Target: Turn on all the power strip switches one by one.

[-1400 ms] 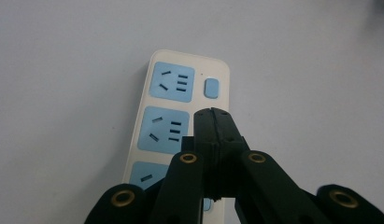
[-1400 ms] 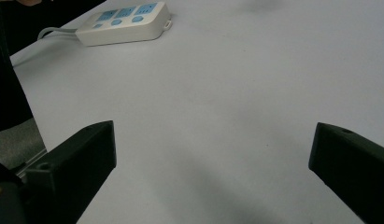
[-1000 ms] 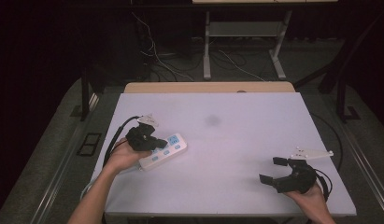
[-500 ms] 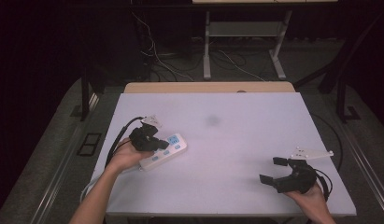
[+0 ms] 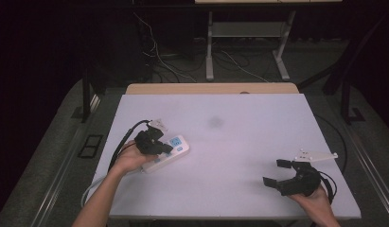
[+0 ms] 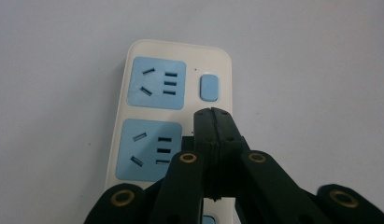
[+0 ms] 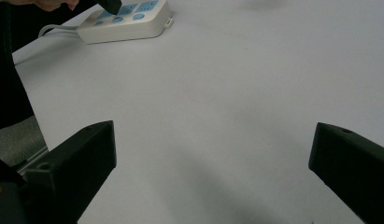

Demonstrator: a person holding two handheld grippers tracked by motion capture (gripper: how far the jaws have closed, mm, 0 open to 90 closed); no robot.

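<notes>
A white power strip (image 5: 169, 151) with blue sockets lies on the left part of the white table (image 5: 230, 142). My left gripper (image 5: 156, 143) hovers right over it, shut with nothing between its jaws. In the left gripper view the closed tips (image 6: 212, 116) sit above the strip (image 6: 175, 98), between a blue socket (image 6: 150, 149) and the blue switch (image 6: 209, 87). My right gripper (image 5: 279, 174) rests near the front right of the table, jaws spread wide and empty. The right gripper view shows the strip (image 7: 126, 21) far off at the upper left.
A grey cable (image 5: 95, 182) runs from the strip off the table's left front edge. A faint dark smudge (image 5: 215, 122) marks the table's middle. Beyond the far edge stand a metal frame (image 5: 244, 42) and loose floor cables (image 5: 159, 61).
The left gripper has shifted slightly right and forward along the power strip. The right gripper has stayed still.
</notes>
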